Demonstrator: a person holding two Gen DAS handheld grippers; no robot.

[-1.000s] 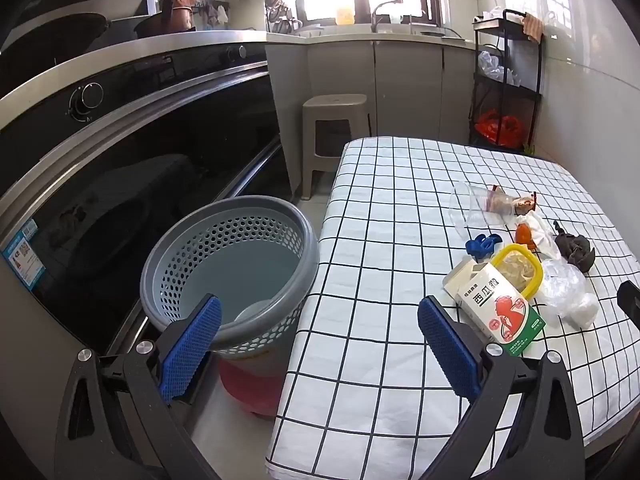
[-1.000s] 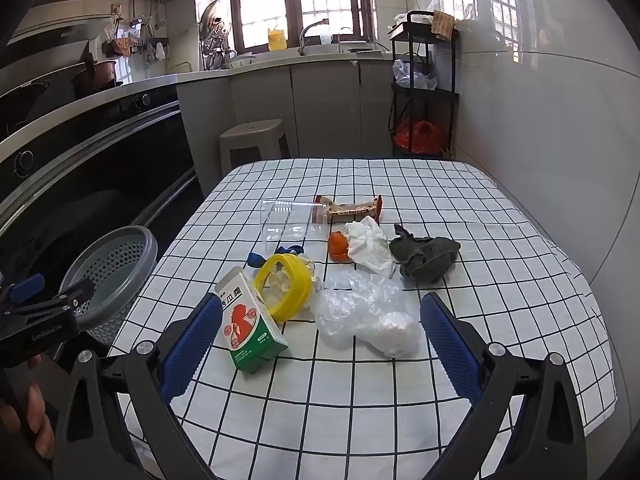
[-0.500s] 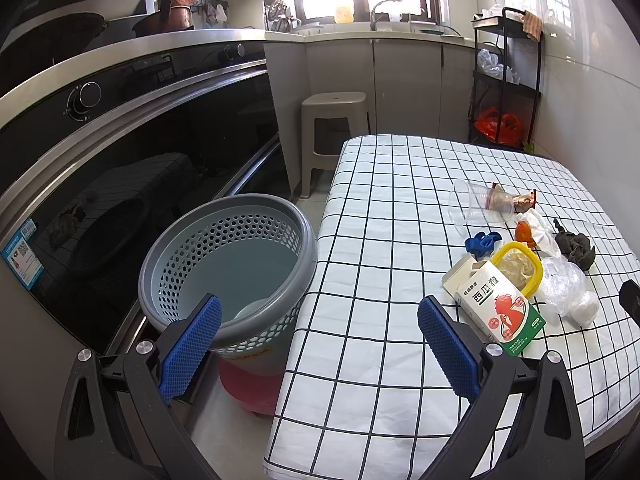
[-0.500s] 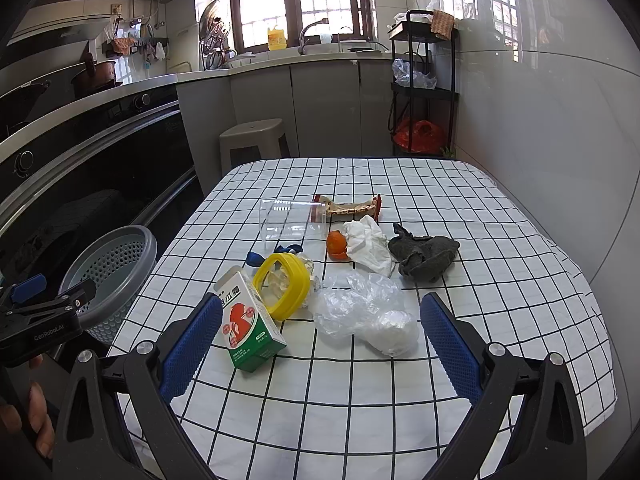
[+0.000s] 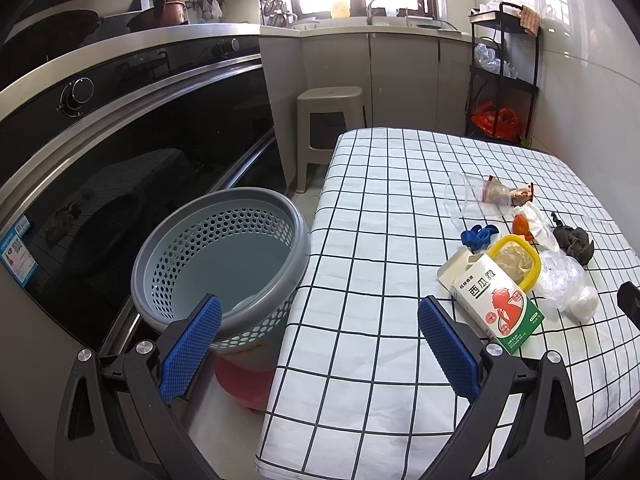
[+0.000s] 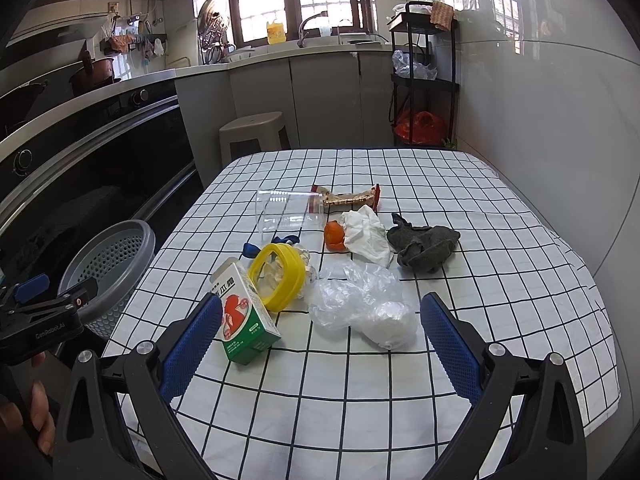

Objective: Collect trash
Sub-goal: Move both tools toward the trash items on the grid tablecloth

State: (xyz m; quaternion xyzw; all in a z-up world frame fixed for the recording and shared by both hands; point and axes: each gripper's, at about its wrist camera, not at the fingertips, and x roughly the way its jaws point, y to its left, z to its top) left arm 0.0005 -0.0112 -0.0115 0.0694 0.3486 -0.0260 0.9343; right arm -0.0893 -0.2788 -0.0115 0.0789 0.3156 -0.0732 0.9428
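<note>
In the left wrist view, the left gripper (image 5: 318,344) is spread wide and empty, positioned over the gap between the grey perforated basket (image 5: 224,256) on the floor and the edge of the checked tablecloth (image 5: 380,208), with the trash clustered on the cloth to its right. In the right wrist view, the right gripper (image 6: 320,344) is also spread and empty, facing the green-and-white carton (image 6: 246,320), yellow lid (image 6: 278,276), crumpled clear plastic bag (image 6: 362,300), orange peel (image 6: 334,235), white tissue (image 6: 368,232), dark rag (image 6: 424,246), clear cup (image 6: 288,216) and snack wrapper (image 6: 348,198), all lying on the cloth.
</note>
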